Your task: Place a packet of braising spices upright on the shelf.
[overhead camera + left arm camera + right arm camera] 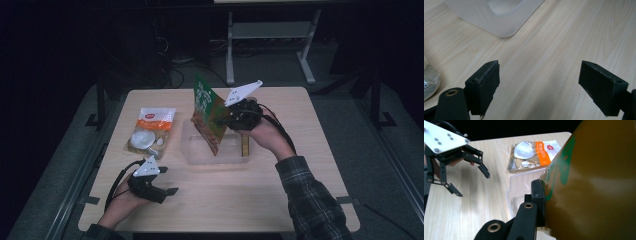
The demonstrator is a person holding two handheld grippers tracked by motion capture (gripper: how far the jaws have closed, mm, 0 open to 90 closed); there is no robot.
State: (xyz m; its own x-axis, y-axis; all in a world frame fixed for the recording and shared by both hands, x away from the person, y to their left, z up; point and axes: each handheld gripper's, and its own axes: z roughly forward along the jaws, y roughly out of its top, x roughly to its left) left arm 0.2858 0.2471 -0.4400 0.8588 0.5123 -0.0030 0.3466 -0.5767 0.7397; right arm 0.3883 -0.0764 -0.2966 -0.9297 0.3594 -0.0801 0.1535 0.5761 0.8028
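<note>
Right gripper (227,119) clamps a green-and-brown packet (207,117), tilted upright over the clear tray (200,156). Left gripper (167,186) wide open, empty, near-left. Packet print possibly food; illegible.

No print on either packet is legible.

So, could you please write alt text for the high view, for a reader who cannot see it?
The right gripper holds a green and brown packet upright over a clear tray on a wooden table. The left gripper hangs open near the front edge, beside an orange and white packet lying flat.
</note>
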